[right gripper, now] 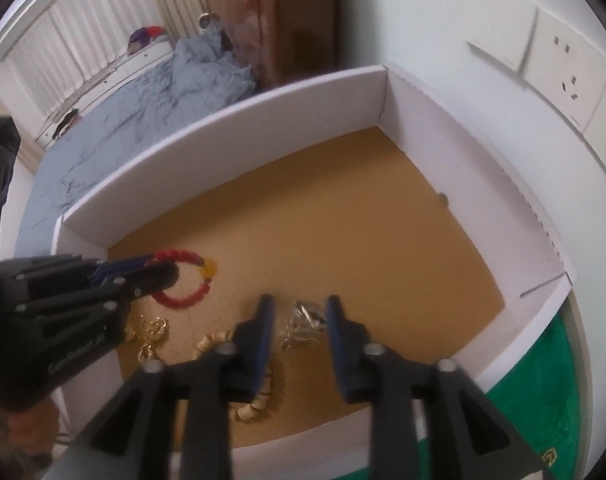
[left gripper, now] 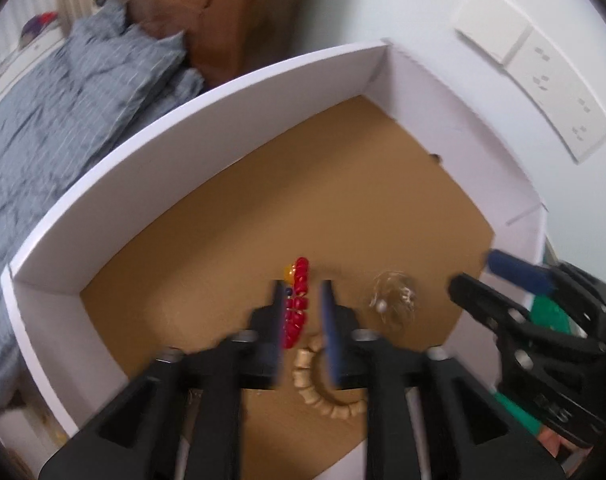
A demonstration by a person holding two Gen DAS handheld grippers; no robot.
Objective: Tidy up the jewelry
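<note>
Both the left gripper (left gripper: pixel 302 312) and the right gripper (right gripper: pixel 299 322) have their jaws partly open and hold nothing, so the red bracelet (right gripper: pixel 185 278), the silver chain (right gripper: pixel 305 320) and the wooden bracelet (left gripper: pixel 319 384) already lie in the white box (right gripper: pixel 231 152), near its front, with sorting probably left.

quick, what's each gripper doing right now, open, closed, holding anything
Left gripper: open, red bead bracelet between its fingers, not pressed.
Right gripper: open over the silver chain tangle, holding nothing.
</note>
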